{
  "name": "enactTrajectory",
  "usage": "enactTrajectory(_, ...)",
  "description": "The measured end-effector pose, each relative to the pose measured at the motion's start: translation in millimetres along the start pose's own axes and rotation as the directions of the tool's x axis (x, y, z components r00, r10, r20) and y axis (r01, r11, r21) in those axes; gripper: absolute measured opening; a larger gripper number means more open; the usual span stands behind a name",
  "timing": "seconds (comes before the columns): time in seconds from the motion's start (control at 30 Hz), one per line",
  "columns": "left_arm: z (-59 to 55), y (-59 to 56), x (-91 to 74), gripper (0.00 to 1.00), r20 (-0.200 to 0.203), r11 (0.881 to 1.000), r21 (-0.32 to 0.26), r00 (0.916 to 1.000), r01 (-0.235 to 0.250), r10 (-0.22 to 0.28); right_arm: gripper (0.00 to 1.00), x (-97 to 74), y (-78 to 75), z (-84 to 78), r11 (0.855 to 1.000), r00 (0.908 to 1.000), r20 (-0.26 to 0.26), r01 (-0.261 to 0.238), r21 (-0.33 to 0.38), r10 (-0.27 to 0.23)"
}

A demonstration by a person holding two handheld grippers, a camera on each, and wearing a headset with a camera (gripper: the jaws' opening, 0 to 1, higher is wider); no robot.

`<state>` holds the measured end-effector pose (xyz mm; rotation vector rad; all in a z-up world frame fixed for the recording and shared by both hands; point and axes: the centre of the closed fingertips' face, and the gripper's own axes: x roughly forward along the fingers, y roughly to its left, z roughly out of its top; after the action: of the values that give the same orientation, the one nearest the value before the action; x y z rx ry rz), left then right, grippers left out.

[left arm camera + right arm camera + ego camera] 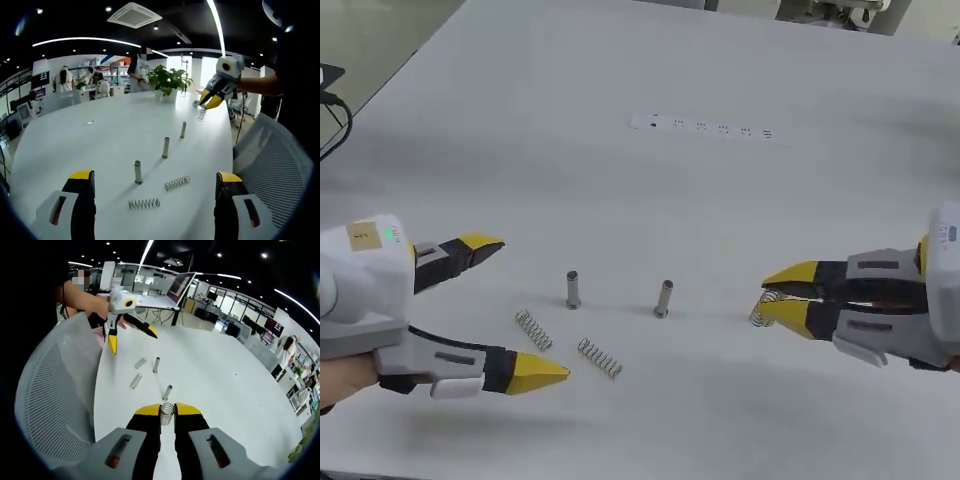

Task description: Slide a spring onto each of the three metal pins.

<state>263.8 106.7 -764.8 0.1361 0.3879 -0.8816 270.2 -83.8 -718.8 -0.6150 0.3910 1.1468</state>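
Note:
Two metal pins stand upright on the white table, the left pin [573, 288] and the middle pin [664, 298]. A third pin [183, 129] stands in line past them in the left gripper view. My right gripper [767, 296] is shut on a spring [761, 308], which hangs where that third pin would be in the head view and hides it. Two loose springs [533, 329] [599, 358] lie in front of the pins. My left gripper [515, 308] is wide open around the near-left area, holding nothing.
A white power strip [705, 127] lies at the back of the table [520, 130]. A grey mesh chair [270, 160] stands by the table's near edge. A potted plant [167, 80] sits at the far end.

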Motion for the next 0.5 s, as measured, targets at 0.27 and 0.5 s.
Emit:
enactTrajectory(0.27, -8.1, 0.9, -3.4, 0.98, -0.016, 1.000, -0.011, 0.9998, -0.007, 0.007, 0.06, -10.0, -29.3, -12.8, 0.995, 0.9962, -0.021, 0.086, 0.046, -0.085)
enactTrajectory(0.5, -7.7, 2.7, -6.0, 0.98, -0.016, 1.000, -0.021, 0.9998, -0.011, 0.011, 0.06, -12.1, -49.6, -18.4, 0.987, 0.9905, -0.022, 0.137, 0.085, -0.136)
